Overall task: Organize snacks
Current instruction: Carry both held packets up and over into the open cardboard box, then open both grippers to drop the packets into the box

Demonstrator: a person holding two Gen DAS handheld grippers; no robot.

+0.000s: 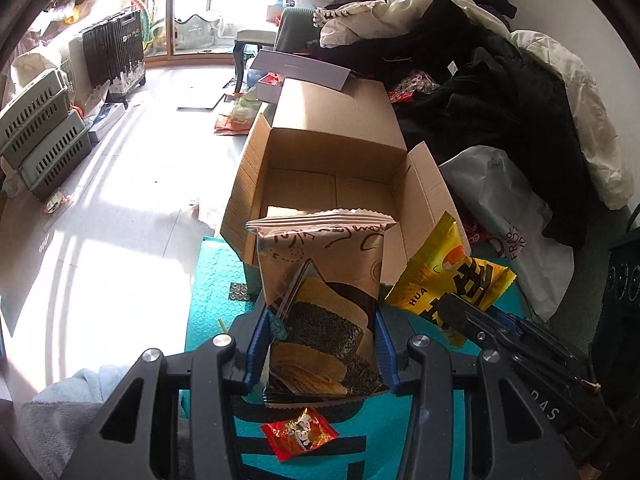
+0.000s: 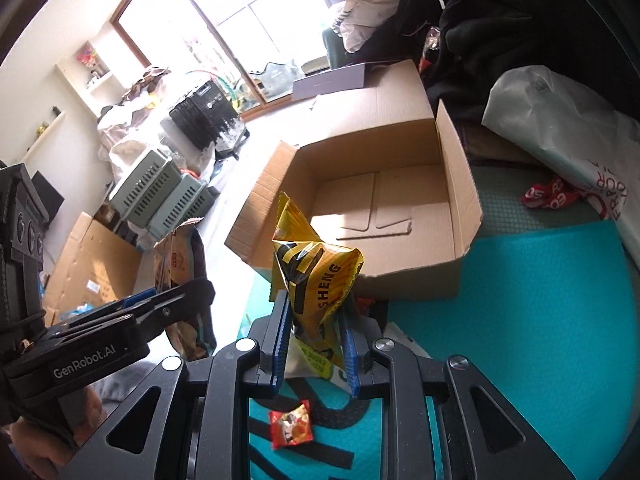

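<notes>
The left claw [image 1: 322,344] is clamped on a brown snack bag [image 1: 320,280] printed with sesame-crusted crackers; its blue pads [image 1: 256,344] press both side edges of the bag, which stands upright between them with its crimped top seal at 12 o'clock. The right claw [image 2: 316,340] is pinched tight on a yellow snack bag [image 2: 316,276] with black lettering, the crumpled pack sticking up from between the narrow-set blue pads [image 2: 280,340].

In the left wrist view the yellow bag [image 1: 452,280] and the right claw [image 1: 468,320] sit at about 3 o'clock of the brown bag, just beside it. In the right wrist view the left claw [image 2: 176,300] with the brown bag [image 2: 180,264] lies at about 9 o'clock of the yellow one.

An open cardboard box [image 1: 336,152] lies at 12 o'clock beyond both bags, its flaps spread outward and its floor bare cardboard, partly sunlit. Both bags hang above the near edge of a teal mat [image 2: 540,320] in front of the box. On that mat, at 6 o'clock below the claws, lies a small red candy wrapper [image 1: 300,432].

At 2 o'clock of the box a heap of dark and cream clothes [image 1: 480,60] is piled up, with a white plastic bag [image 1: 500,200] leaning below it. At 9 o'clock, on the pale floor [image 1: 140,160], stand stacked grey-green crates [image 1: 44,132] and a dark ribbed suitcase [image 1: 112,48].
</notes>
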